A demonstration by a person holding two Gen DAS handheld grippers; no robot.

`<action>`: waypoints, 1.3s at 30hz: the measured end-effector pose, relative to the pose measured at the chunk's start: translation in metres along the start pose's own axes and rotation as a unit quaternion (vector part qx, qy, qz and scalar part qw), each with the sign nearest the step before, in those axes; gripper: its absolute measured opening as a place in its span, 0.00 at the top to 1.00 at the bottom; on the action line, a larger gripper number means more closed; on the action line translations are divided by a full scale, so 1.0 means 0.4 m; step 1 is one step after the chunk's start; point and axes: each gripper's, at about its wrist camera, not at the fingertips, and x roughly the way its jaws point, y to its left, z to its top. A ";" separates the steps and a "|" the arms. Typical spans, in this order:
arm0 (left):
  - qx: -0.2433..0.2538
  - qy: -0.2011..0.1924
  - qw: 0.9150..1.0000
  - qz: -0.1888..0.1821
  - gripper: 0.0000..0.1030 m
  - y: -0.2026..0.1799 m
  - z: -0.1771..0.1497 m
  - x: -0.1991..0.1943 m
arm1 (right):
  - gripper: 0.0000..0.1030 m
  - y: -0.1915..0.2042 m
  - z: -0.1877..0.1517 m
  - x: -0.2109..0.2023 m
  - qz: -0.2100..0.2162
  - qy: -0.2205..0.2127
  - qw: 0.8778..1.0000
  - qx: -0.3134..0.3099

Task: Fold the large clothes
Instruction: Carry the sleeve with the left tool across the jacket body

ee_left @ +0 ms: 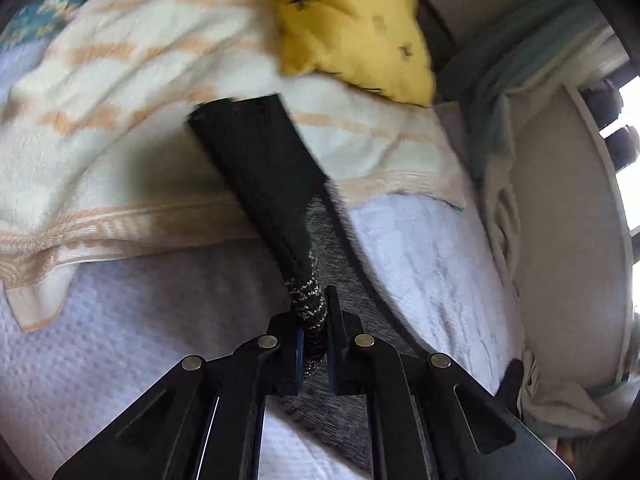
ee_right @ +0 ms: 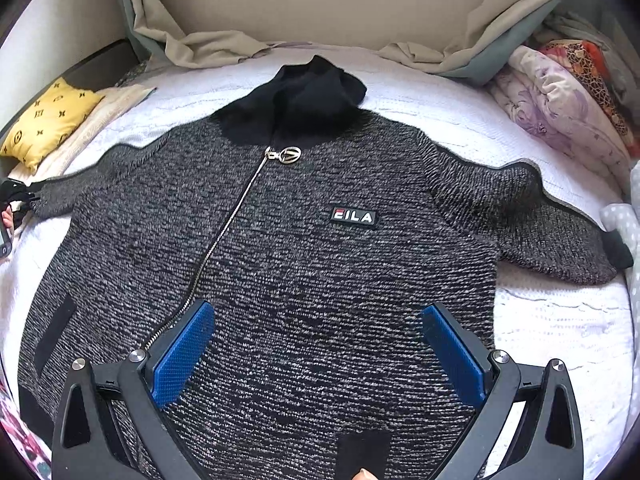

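A grey knit zip jacket (ee_right: 304,248) with a black collar lies spread face up on the white bed cover (ee_right: 560,320), both sleeves out to the sides. My right gripper (ee_right: 318,354) hovers open over its lower front, blue pads (ee_right: 182,356) wide apart with nothing between them. In the left wrist view my left gripper (ee_left: 314,344) is shut on the jacket's sleeve (ee_left: 310,308) just behind the black cuff (ee_left: 260,168), which sticks out ahead, lifted off the bed. In the right wrist view that gripper (ee_right: 16,196) shows at the far left edge, at the sleeve end.
A cream and orange striped towel (ee_left: 120,92) and a yellow patterned cushion (ee_left: 352,28) lie beyond the cuff. A padded beige headboard (ee_right: 320,0) with a draped sheet (ee_right: 208,40) runs along the back. A bundled floral quilt (ee_right: 560,100) sits at the right.
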 end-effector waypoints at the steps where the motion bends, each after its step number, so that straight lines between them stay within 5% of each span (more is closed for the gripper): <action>1: 0.015 -0.002 1.000 -0.008 0.90 -0.028 -0.007 -0.008 | 0.00 -0.002 0.001 -0.003 -0.001 -0.002 1.000 0.002; 7: 0.125 -0.001 0.990 -0.067 0.90 -0.243 -0.122 -0.081 | 0.00 -0.028 0.012 -0.028 -0.001 -0.010 1.000 0.022; 13: 0.246 0.042 0.962 -0.114 0.90 -0.492 -0.381 -0.115 | 0.00 -0.070 0.031 -0.064 0.001 -0.029 0.998 0.051; 20: 0.313 0.112 0.934 -0.132 0.90 -0.683 -0.676 -0.061 | 0.00 -0.131 0.039 -0.080 0.006 -0.030 0.995 0.095; 27: 0.363 0.174 0.905 -0.137 0.90 -0.732 -0.937 -0.012 | 0.00 -0.165 0.047 -0.090 0.011 -0.032 0.992 0.120; 32: 0.413 0.210 0.881 -0.100 0.89 -0.698 -1.092 0.038 | 0.00 -0.172 0.045 -0.066 0.005 -0.019 0.992 0.124; 36: 0.422 0.232 0.871 -0.092 0.86 -0.688 -1.134 0.053 | 0.00 -0.183 0.041 -0.031 0.019 0.007 0.990 0.137; 39: 0.434 0.248 0.861 -0.092 0.68 -0.680 -1.128 0.030 | 0.00 -0.192 0.028 0.016 0.044 0.044 0.986 0.156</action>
